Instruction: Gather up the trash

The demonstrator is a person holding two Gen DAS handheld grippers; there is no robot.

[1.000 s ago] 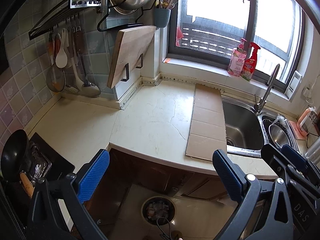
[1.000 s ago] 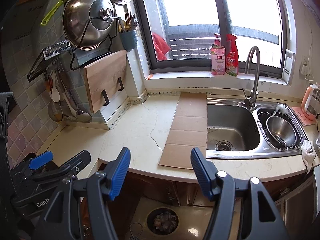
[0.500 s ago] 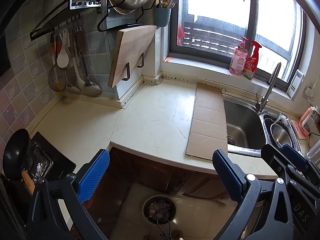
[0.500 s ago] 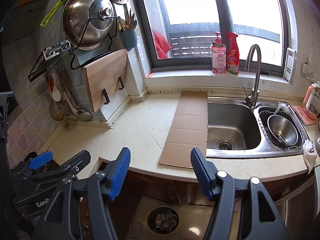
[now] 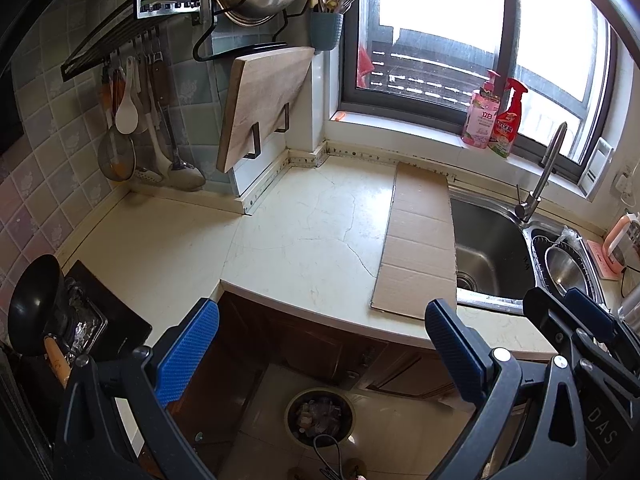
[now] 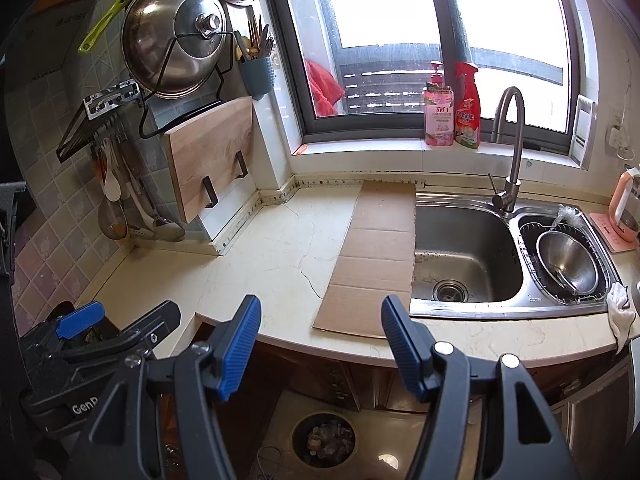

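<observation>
Left wrist view first: our left gripper [image 5: 322, 344] is spread wide with nothing between the blue pads, hanging out past the counter edge and angled down. Down on the floor there's a round trash bin [image 5: 320, 416] with a pile of scraps already in it. Up top, the countertop [image 5: 304, 240] looks pretty much bare apart from a flat strip of cardboard [image 5: 420, 240] lying along the left rim of the sink [image 5: 488, 252]. Off at the right edge of the view we can see the right gripper [image 5: 576, 312] poking in beside us.

Right wrist view: the right gripper [image 6: 320, 340] is also spread open and carrying nothing, and it points at the near end of the cardboard [image 6: 376, 256]. The bin [image 6: 323, 438] sits on the floor straight below, between the jaws in this view, again with stuff inside. The left gripper [image 6: 116, 316] shows at the lower left. There's a white cloth [image 6: 620, 312] at the counter's right end, but we can't tell if it counts as trash.

So our guess on progress: loose rubbish seems to be binned already, since we can't spot any on the counter. The cardboard is the only obvious candidate left, and neither gripper is touching it yet.
</observation>
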